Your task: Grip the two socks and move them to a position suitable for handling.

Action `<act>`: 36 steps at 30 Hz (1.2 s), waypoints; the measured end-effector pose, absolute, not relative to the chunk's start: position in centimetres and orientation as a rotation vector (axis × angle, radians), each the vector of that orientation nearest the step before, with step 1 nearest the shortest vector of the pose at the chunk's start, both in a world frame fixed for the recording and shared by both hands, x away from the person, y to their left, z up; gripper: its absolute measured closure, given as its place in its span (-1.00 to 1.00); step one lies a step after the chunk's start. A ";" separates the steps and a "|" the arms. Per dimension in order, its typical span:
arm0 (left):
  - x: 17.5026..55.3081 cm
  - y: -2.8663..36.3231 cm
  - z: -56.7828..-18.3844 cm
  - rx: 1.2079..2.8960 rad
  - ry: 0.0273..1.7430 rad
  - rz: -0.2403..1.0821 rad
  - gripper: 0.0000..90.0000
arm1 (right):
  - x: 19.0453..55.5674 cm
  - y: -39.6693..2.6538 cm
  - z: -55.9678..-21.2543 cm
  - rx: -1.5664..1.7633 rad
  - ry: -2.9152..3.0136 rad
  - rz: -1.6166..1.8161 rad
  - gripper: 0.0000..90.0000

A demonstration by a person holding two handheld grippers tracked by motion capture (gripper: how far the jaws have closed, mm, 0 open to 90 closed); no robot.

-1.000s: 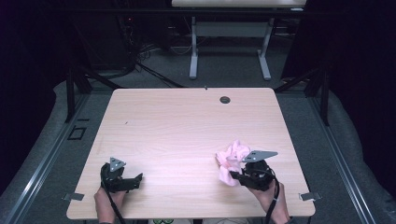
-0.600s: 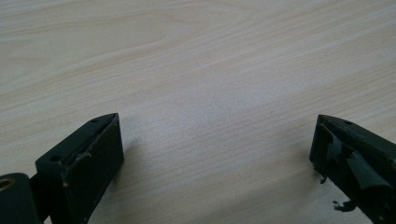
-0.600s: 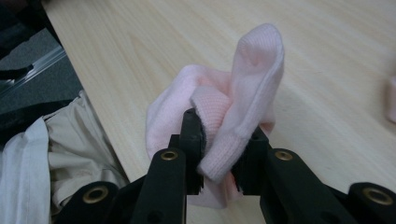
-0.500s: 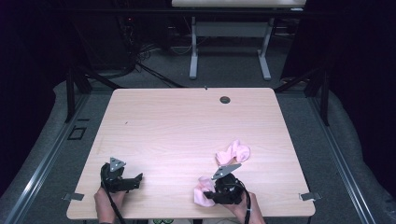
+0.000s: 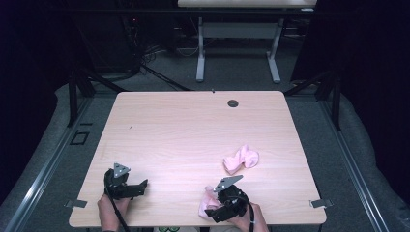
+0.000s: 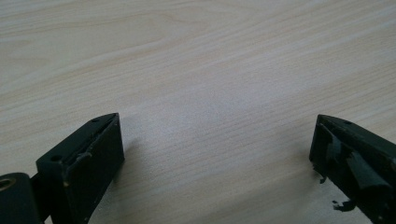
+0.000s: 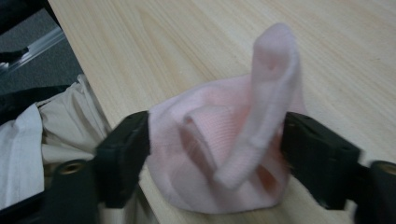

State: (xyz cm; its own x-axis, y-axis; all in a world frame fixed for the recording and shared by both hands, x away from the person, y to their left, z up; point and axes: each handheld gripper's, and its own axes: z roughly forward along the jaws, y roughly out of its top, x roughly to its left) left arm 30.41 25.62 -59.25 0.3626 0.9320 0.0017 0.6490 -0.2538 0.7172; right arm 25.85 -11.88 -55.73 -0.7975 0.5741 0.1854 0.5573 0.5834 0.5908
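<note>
Right claw sits at the near edge of the worktop in the high view, right of centre, its jaws having just been opening with a crumpled pink sock between them; a second pink sock lies loose on the wood a little farther off and to the right, apart from the claw. Over on the near left, the left claw rests low on the worktop with the person's hand behind it, well apart from both socks. From the left gripper view, the left claw stands wide open with bare wood between its two black jaws and nothing held. From the right gripper view, the right claw has its jaws spread to either side of the pink sock, which is bunched up on the wood at the worktop's edge, one fold standing upright; whether the pads press on it cannot be told.
</note>
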 end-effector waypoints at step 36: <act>30.6 25.6 -59.2 1.999 1.365 0.576 -0.95 | 35.4 -23.2 -52.0 1.206 2.458 1.076 -0.86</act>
